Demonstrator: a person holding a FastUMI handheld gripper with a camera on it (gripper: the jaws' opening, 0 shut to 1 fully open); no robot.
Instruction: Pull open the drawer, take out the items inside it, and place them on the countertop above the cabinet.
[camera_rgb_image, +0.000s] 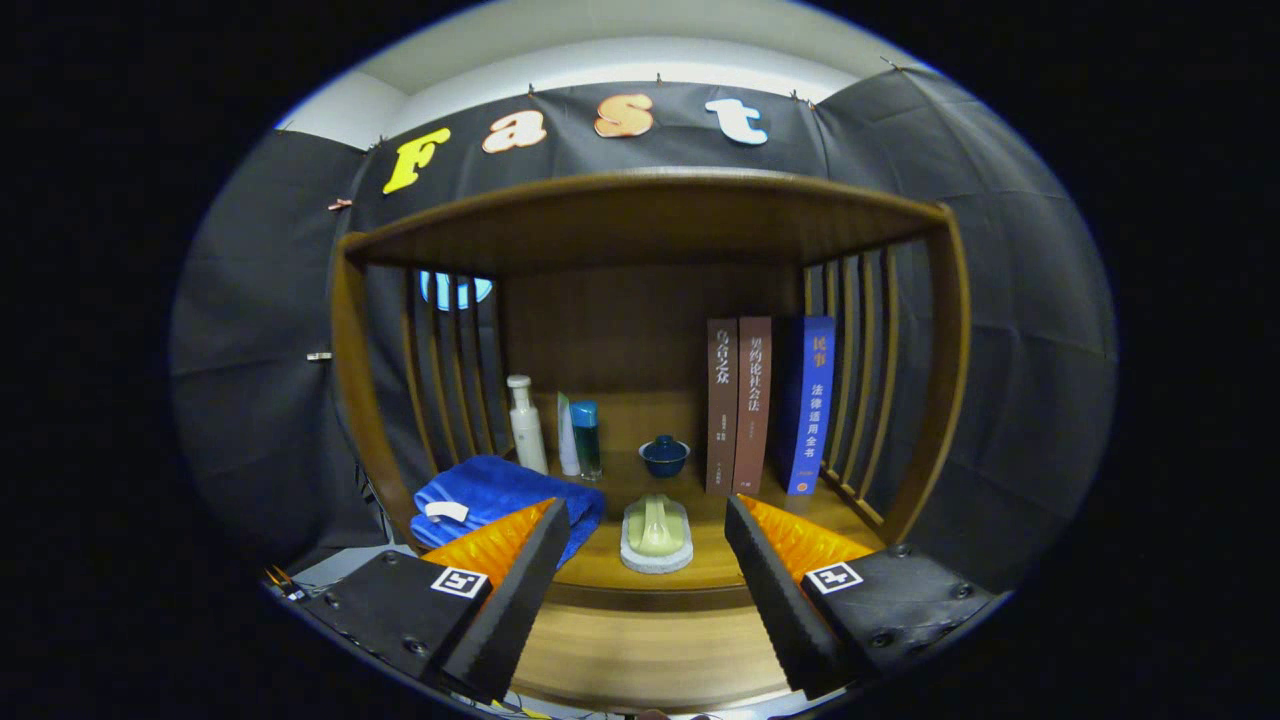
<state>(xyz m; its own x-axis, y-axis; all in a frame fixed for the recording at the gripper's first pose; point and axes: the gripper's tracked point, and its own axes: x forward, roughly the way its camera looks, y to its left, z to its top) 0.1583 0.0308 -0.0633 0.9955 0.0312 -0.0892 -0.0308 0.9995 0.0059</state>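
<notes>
Facing the wooden cabinet (640, 230), the tool (648, 535) is spread open with nothing between its fingers. A pale scrub brush (657, 535) rests on the table (700, 570) just ahead of them, beside a blue towel (490, 495).

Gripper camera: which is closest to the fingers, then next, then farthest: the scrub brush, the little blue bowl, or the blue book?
The gripper is open, holding nothing.
1. Scrub brush, between the fingertips, at the shelf's front.
2. Little blue bowl, behind the brush.
3. Blue book, standing at the back right.
</notes>
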